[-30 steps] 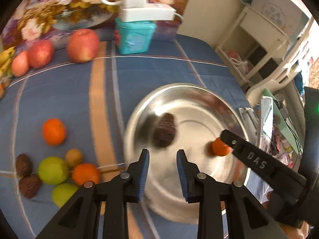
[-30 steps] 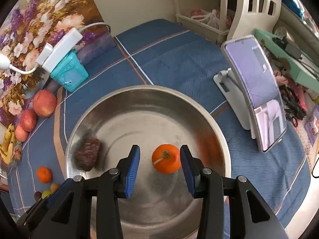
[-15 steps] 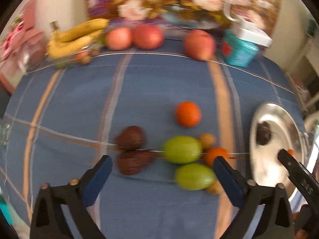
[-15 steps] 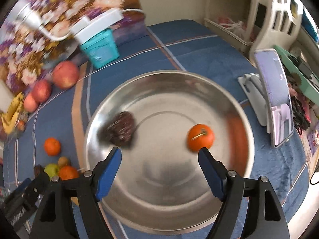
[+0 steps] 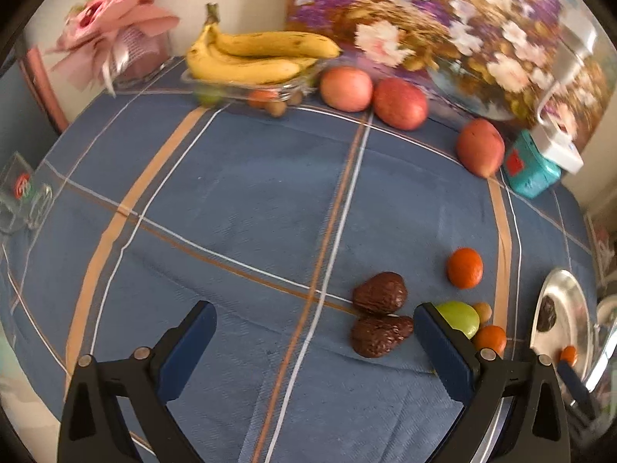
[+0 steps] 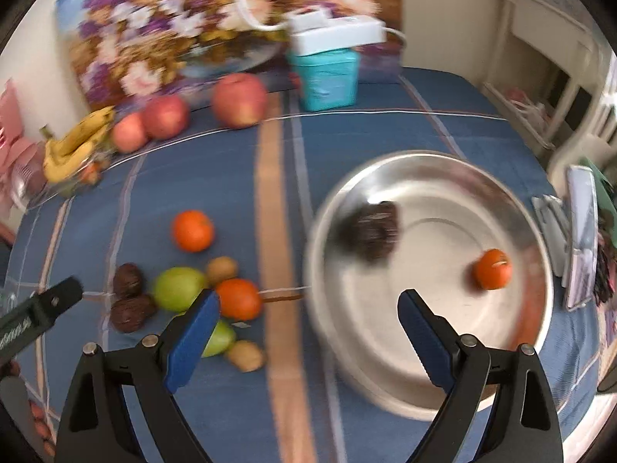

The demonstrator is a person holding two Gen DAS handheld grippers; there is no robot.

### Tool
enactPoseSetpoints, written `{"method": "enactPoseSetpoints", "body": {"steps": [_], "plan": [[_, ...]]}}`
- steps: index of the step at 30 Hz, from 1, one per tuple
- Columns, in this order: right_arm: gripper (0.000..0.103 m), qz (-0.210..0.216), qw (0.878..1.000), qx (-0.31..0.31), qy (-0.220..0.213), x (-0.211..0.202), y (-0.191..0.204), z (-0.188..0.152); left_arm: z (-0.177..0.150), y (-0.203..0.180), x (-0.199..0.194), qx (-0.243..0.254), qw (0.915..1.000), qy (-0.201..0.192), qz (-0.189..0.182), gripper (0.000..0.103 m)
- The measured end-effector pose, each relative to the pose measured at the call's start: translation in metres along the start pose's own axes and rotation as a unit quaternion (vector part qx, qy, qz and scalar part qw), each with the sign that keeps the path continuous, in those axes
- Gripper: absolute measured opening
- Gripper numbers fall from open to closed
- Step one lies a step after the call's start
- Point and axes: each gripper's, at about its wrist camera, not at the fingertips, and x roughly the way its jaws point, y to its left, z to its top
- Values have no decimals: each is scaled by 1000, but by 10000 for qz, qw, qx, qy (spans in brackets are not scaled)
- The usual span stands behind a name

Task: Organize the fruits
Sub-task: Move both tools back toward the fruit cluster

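Left wrist view: my left gripper (image 5: pixel 314 343) has its jaws spread wide with nothing between them, hanging over the blue checked counter (image 5: pixel 239 193). The two dark wrinkled fruits (image 5: pixel 380 314) lie touching just inside the right finger; I judge a hasty close could clip both, or nudge the green fruit (image 5: pixel 461 318) beside them and set it rolling.

Right wrist view: my right gripper (image 6: pixel 308 332) has just been opening, jaws apart and empty, over the steel bowl's (image 6: pixel 443 169) near rim. One dark fruit (image 6: pixel 376 229) and a small orange (image 6: pixel 493 269) sit inside; a bump could shift the bowl.
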Motion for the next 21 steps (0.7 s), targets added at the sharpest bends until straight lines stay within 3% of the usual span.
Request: {"method": "enactPoseSetpoints", "body": {"steps": [7,17,21], "plan": [[93,652,9969,-293,319,9,39,-8,1,6,-6,-22,9999,-112,-127,103],[93,833,9945,-313,545,17,35,-11,-5,-13,14,-43,9969,245,-749,103],[93,855,9939,-312,619,17,31,-13,-7,-19,17,81,9969,194,-753,103]]}}
